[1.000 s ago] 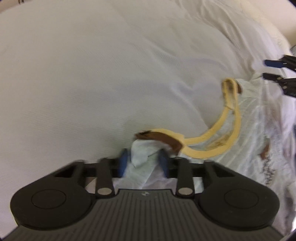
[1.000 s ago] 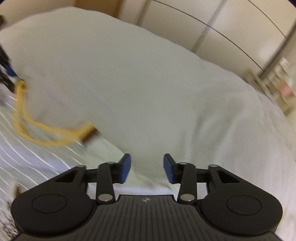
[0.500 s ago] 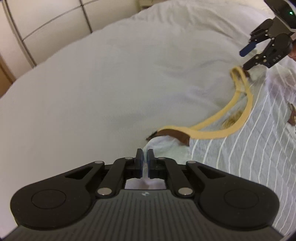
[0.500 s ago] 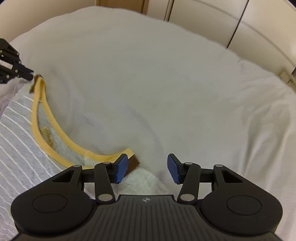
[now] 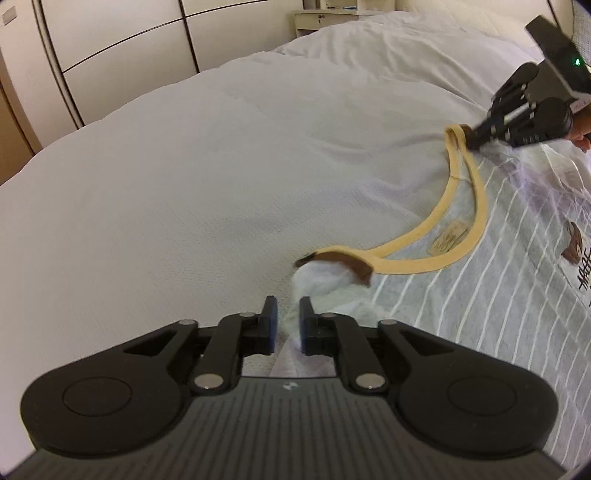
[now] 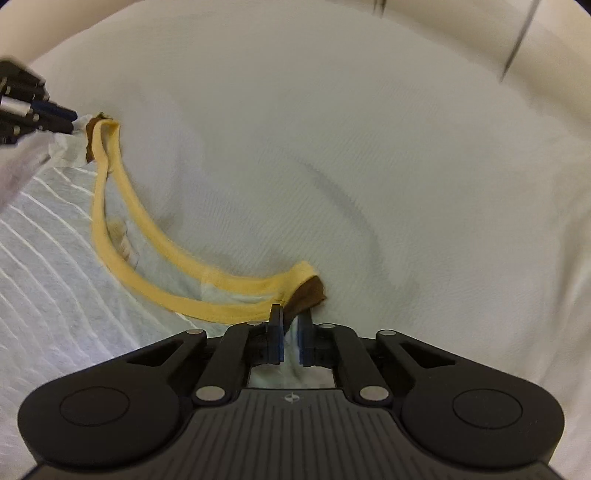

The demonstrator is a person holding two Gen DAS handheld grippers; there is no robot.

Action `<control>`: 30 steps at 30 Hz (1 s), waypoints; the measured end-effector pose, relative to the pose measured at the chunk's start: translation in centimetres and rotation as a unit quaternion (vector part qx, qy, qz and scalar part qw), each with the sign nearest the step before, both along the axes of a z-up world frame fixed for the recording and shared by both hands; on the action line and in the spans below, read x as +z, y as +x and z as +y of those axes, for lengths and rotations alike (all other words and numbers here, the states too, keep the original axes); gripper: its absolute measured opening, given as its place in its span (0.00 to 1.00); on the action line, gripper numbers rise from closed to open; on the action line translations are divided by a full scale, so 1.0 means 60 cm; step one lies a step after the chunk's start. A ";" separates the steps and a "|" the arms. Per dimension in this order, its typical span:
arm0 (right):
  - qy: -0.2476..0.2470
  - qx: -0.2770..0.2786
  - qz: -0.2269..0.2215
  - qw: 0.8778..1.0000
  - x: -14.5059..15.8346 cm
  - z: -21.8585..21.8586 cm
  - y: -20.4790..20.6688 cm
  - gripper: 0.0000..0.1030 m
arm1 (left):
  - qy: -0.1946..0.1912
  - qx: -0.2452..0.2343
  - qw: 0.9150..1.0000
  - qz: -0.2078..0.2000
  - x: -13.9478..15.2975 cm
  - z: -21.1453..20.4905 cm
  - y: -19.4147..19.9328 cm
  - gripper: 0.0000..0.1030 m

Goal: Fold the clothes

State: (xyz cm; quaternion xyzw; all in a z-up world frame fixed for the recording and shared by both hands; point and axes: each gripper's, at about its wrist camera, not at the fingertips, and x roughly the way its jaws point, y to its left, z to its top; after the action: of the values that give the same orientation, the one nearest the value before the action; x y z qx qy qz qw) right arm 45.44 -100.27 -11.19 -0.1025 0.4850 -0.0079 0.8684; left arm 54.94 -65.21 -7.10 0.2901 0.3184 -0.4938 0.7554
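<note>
A white shirt with thin stripes lies on a white bed. Its yellow collar runs between two brown shoulder trims. My left gripper sits at the near shoulder. Its jaws are opening, with bunched shirt cloth still pinched between the pads. In the right wrist view the left gripper shows at the far left with the cloth drawn up to its tips. My right gripper is shut on the other shoulder, just below the brown trim. In the left wrist view the right gripper grips the collar's far end.
Wardrobe doors stand behind the bed, with a small nightstand beside them. A person's hand holds the right gripper. The bedcover stretches wide beyond the collar. A brown printed motif marks the shirt front.
The right gripper dropped onto the shirt's shoulder and closed on it. The left gripper, wide around the cloth at first, shut tight and now stands slightly parted, and its view has tilted up.
</note>
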 end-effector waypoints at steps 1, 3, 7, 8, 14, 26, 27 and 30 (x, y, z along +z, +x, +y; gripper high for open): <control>-0.012 -0.010 -0.017 1.000 0.007 -0.001 -0.002 0.03 | 0.003 0.002 1.000 0.002 -0.001 0.001 0.000 0.15; -0.026 -0.024 -0.026 0.999 0.011 -0.003 0.002 0.08 | 0.009 0.008 1.000 0.006 -0.003 0.007 0.002 0.18; -0.048 -0.019 -0.044 0.998 0.027 0.012 0.011 0.14 | 0.019 0.030 0.999 0.019 -0.005 0.034 0.007 0.24; -0.041 -0.014 -0.057 0.997 0.037 0.020 0.015 0.18 | 0.019 0.040 0.999 0.025 -0.005 0.044 0.009 0.25; 0.049 0.065 -0.061 0.995 0.060 0.100 0.064 0.26 | 0.002 0.109 0.990 0.092 0.002 0.129 0.019 0.31; 0.104 0.107 -0.034 0.988 0.039 0.312 0.052 0.32 | 0.053 0.020 0.998 0.022 0.001 0.157 -0.064 0.42; 0.102 0.109 -0.034 0.988 0.038 0.317 0.054 0.33 | 0.059 0.003 0.998 0.018 -0.001 0.149 -0.073 0.49; 0.105 0.093 -0.033 0.990 0.039 0.321 0.055 0.34 | 0.119 -0.027 0.992 -0.021 -0.031 0.127 -0.087 0.29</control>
State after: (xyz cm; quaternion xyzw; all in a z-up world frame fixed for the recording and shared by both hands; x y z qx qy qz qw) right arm 48.74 -81.03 -8.84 -0.0550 0.4429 0.1206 0.8867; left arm 49.73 -57.61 -8.97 0.3970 0.3513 -0.4659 0.7084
